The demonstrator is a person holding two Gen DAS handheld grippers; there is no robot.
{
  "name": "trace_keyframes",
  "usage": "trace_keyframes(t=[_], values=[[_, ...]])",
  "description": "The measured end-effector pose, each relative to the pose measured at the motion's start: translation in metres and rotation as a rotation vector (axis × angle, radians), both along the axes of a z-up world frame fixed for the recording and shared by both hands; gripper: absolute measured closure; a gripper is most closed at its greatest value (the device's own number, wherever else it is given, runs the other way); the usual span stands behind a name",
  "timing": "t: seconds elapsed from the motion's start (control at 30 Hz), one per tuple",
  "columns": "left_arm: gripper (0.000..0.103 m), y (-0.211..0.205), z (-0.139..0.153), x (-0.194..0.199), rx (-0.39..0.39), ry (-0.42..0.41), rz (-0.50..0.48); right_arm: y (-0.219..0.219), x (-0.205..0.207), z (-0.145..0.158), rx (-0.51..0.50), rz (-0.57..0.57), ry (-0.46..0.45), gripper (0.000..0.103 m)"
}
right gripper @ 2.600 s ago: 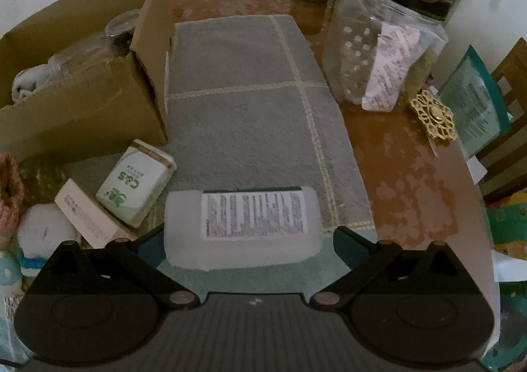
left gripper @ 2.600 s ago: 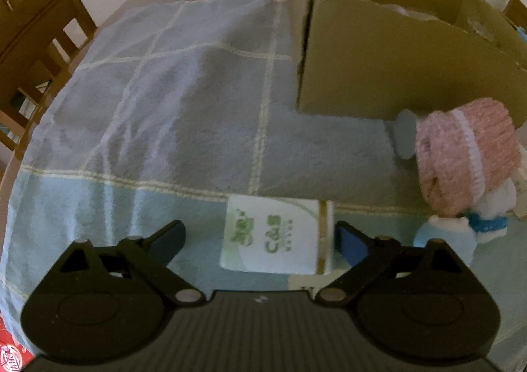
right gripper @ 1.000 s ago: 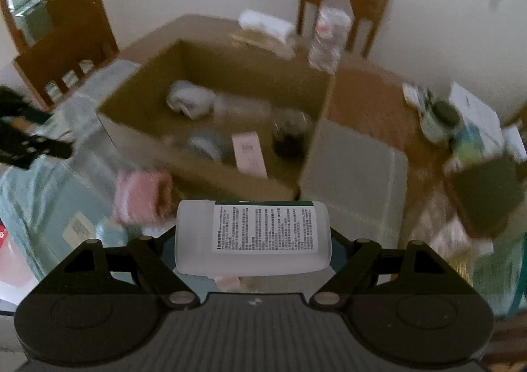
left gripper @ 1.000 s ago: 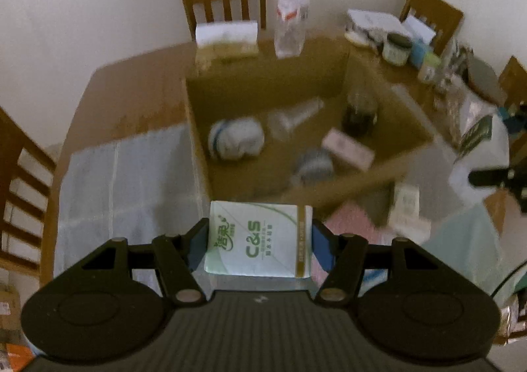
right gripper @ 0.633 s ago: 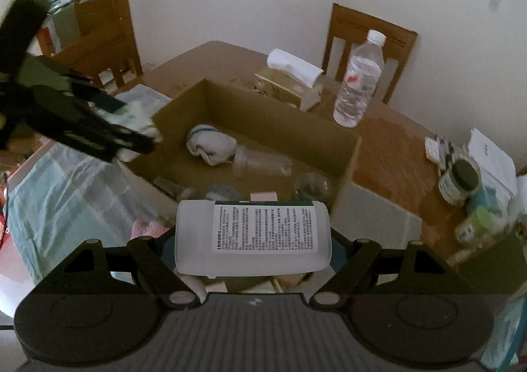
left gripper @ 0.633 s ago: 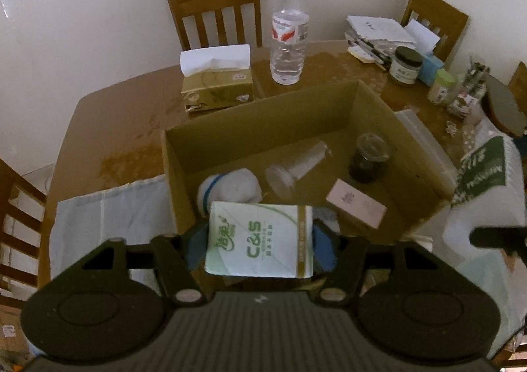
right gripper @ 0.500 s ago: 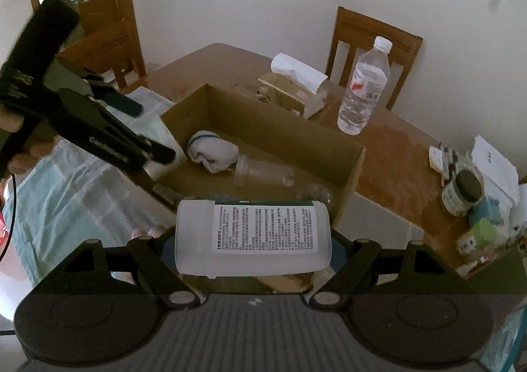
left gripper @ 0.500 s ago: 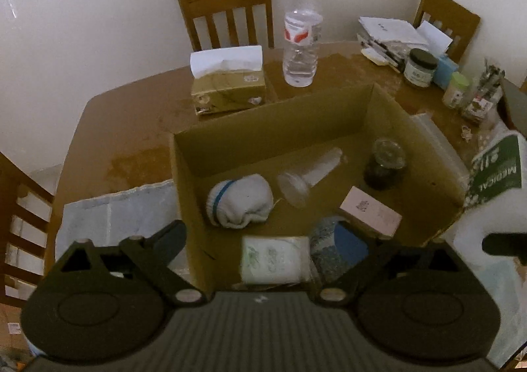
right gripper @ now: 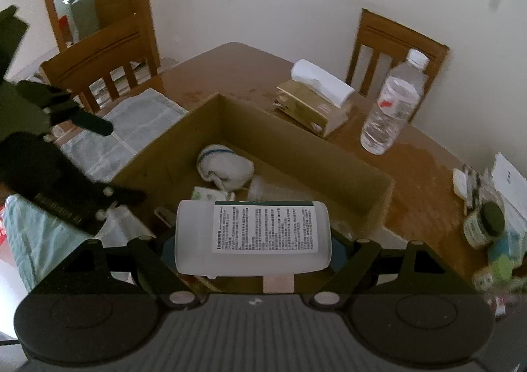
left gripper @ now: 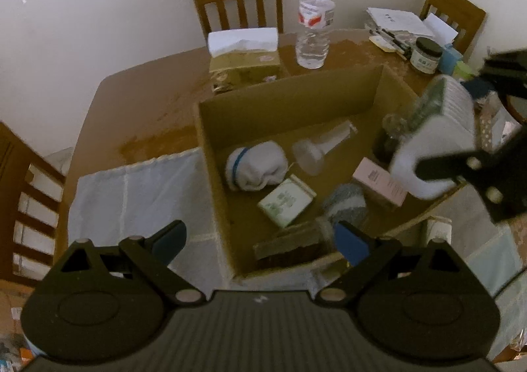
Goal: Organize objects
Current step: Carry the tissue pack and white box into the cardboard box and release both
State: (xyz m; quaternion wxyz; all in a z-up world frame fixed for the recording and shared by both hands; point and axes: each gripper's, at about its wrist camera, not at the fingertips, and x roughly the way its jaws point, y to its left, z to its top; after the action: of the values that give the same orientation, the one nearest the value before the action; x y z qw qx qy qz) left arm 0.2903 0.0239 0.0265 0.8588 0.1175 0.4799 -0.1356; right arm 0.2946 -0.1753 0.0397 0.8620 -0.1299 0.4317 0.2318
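Inside cardboard box [left gripper: 378, 82] | 1 sock [left gripper: 255, 168] | 1 tissue pack [left gripper: 286, 201] | 1 pink carton [left gripper: 378, 181]

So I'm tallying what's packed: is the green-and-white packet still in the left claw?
No, the packet lies on the box floor, and the left claw is open and empty.

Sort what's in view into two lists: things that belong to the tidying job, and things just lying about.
Job:
cardboard box
white bottle, held in the right gripper
tissue pack, in the box
rolled sock, in the box

Lying about:
water bottle
tissue box
jar
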Motion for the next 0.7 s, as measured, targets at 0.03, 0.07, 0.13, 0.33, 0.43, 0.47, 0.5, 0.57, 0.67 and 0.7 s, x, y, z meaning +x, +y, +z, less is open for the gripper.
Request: trace_keyframes(t=[0.03, 0.07, 0.13, 0.33, 0.43, 0.47, 0.5, 0.57, 0.67, 0.7], values=[[0.006, 0.004, 0.0, -0.002, -0.001, 0.003, 0.007, 0.004, 0.003, 0.0, -0.003, 0.008, 0.0, 0.016], [0.006, 0.006, 0.001, -0.005, 0.0, 0.005, 0.013, 0.009, 0.007, -0.001, -0.006, 0.016, 0.002, 0.016], [0.006, 0.013, 0.001, -0.01, 0.001, 0.007, 0.029, 0.018, 0.015, -0.004, -0.012, 0.026, 0.005, 0.016], [0.006, 0.028, 0.005, -0.023, -0.008, 0.002, 0.057, 0.031, 0.039, -0.01, -0.002, -0.018, -0.006, 0.011], [0.006, 0.033, 0.005, -0.028, -0.01, 0.0, 0.065, 0.03, 0.043, -0.009, 0.02, -0.046, -0.021, 0.0], [0.006, 0.035, 0.005, -0.03, -0.011, -0.001, 0.068, 0.029, 0.044, -0.008, 0.024, -0.052, -0.018, 0.0], [0.006, 0.036, 0.005, -0.031, -0.011, 0.0, 0.071, 0.029, 0.045, -0.008, 0.026, -0.061, -0.015, 0.0], [0.006, 0.039, 0.005, -0.035, -0.013, -0.001, 0.071, 0.027, 0.043, -0.008, 0.029, -0.074, -0.016, 0.0], [0.006, 0.041, 0.004, -0.039, -0.014, 0.001, 0.07, 0.025, 0.038, -0.009, 0.023, -0.095, -0.018, 0.0], [0.006, 0.042, 0.004, -0.041, -0.015, 0.001, 0.067, 0.024, 0.037, -0.01, 0.022, -0.099, -0.014, 0.0]])
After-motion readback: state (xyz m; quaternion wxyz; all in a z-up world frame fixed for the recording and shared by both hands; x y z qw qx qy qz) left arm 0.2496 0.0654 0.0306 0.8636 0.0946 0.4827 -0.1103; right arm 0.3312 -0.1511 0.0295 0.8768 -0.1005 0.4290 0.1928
